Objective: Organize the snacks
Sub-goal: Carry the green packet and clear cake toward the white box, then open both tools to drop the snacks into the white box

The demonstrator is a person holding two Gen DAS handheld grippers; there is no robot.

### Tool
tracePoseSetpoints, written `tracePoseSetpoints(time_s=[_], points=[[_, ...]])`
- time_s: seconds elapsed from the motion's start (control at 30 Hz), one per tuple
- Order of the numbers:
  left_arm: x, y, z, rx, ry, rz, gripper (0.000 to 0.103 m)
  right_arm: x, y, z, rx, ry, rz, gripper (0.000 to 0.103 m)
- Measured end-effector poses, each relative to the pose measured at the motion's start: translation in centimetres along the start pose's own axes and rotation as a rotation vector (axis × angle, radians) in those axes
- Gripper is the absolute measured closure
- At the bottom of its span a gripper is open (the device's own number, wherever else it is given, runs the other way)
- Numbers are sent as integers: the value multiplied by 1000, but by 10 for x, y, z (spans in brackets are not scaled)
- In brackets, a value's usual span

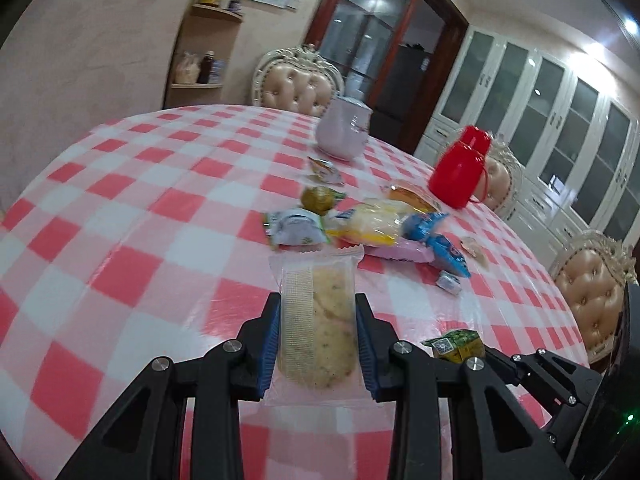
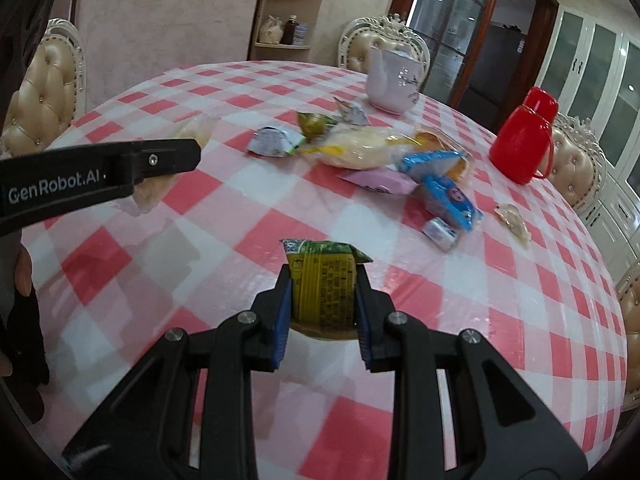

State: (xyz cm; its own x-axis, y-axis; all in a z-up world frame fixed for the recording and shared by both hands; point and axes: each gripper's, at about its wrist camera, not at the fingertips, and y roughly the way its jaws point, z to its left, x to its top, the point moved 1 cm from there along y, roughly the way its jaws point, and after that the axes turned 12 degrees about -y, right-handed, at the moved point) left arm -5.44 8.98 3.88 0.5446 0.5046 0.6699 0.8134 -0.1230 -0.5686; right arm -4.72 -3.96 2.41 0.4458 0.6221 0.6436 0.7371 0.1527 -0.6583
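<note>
Left wrist view: the left gripper point(image 1: 316, 334) is closed on a clear-wrapped biscuit point(image 1: 318, 320), its long axis running straight ahead between the pads, held above the checked table point(image 1: 120, 208). The loose snack pile point(image 1: 360, 228) lies just beyond its tip.

Right wrist view: the right gripper point(image 2: 323, 312) is closed on a green-yellow packet point(image 2: 322, 280). The snack pile lies ahead and to the right, well apart; the left gripper appears nearer.

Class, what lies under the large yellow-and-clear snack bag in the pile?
Under the large yellow-and-clear snack bag lies a pink flat packet, partly covered. Anything deeper is hidden.
</note>
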Motion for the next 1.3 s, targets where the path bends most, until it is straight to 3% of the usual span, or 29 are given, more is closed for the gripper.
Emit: tracePoseSetpoints(time_s=[0.57, 0.67, 0.77, 0.97, 1.3], points=[[-17, -121, 95, 102, -61, -147, 67, 25, -32, 77, 69, -83, -87, 71], [-23, -150, 122, 134, -83, -171, 67, 31, -45, 102, 160, -96, -120, 71], [-27, -182, 151, 186, -105, -205, 67, 40, -61, 131, 359, -82, -169, 71], [-32, -235, 208, 294, -174, -266, 67, 54, -84, 198, 633, -152, -221, 71], [-37, -262, 270, 450, -258, -260, 67, 60, -97, 292, 887, -287, -184, 70]])
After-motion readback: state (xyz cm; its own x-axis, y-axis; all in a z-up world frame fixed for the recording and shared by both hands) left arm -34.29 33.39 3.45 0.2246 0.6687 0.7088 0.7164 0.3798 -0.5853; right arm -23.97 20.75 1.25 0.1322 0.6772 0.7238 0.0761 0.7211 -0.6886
